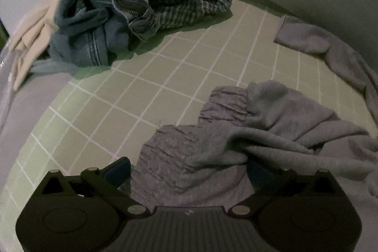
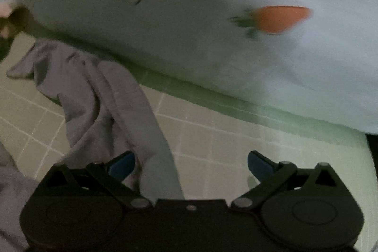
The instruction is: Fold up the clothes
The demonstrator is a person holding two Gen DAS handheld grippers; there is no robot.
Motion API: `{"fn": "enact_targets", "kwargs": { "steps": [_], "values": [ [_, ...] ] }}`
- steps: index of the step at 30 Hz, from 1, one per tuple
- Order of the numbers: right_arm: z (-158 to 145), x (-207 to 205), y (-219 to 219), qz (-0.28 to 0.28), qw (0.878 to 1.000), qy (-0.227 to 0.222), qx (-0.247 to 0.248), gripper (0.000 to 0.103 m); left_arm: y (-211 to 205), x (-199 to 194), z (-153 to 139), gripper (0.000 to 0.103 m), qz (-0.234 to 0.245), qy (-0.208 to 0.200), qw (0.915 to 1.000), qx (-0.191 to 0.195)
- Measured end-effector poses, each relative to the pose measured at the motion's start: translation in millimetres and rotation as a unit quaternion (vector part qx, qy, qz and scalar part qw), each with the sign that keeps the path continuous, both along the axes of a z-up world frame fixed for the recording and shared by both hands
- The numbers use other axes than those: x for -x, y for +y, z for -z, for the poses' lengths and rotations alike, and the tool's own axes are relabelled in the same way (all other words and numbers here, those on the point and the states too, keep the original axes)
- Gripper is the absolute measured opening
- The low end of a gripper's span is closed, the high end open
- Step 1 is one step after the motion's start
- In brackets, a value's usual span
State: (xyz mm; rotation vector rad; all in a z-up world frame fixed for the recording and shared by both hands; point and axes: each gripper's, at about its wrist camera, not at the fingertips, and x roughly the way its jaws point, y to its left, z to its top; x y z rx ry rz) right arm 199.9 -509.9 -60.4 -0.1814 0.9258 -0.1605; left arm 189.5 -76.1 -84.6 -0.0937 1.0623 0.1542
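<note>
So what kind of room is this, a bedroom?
Probably a home bedroom: a green checked bedsheet, a pile of unfolded clothes, and a pale carrot-print pillow or bedding.

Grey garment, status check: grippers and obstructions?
Left gripper open around grey garment. Right gripper open, sleeve between fingers. Clothes pile far side, clear.

the green checked mat (image 1: 179, 77) is bare in the middle, with a clothes pile (image 1: 122, 15) blocking the far left and a grey top (image 1: 271, 134) near.
</note>
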Motion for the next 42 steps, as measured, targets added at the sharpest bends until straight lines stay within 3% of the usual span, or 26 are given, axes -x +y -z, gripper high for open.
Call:
{"fn": "enact_targets", "kwargs": {
  "steps": [2,6,13,17,24,29,33,38,42],
  "values": [
    [7.7,-12.5,3.5,0.003,1.0,0.006,0.01,0.099,1.5,1.8,0.7,0.103,0.004,-0.006,1.0,0.004],
    [10.8,-14.4,-8.4,0.07,0.997,-0.001,0.044,0.096,2.0,3.1,1.8,0.103,0.009,-0.012,0.9999,0.007],
    [3.1,59.2,-66.6,0.172,0.981,0.01,0.086,0.095,2.7,3.2,2.9,0.103,0.011,-0.014,0.9998,0.007],
    [9.8,120.3,-92.1,0.203,0.975,0.049,0.073,0.095,3.1,3.3,2.7,0.103,0.01,-0.013,0.9998,0.007],
    [-7.3,136.4,-86.4,0.187,0.982,0.0,0.023,0.094,2.0,-0.2,2.5,0.103,0.006,-0.005,0.9999,0.006],
    [-19.5,87.2,-73.5,0.129,0.991,-0.029,-0.023,0.094,1.8,0.1,2.9,0.103,0.007,-0.006,0.9999,0.006],
    [-8.0,45.0,-71.2,0.092,0.994,-0.013,-0.066,0.094,1.7,2.1,3.6,0.103,0.007,-0.012,0.9999,0.005],
    [8.9,11.3,-72.3,0.092,0.993,0.01,-0.067,0.09,2.2,2.5,3.7,0.103,0.007,-0.016,0.9998,0.005],
    [19.5,7.7,-73.9,0.087,0.992,0.023,-0.092,0.067,1.8,2.2,3.1,0.103,0.006,-0.017,0.9998,0.005]
  ]
}}
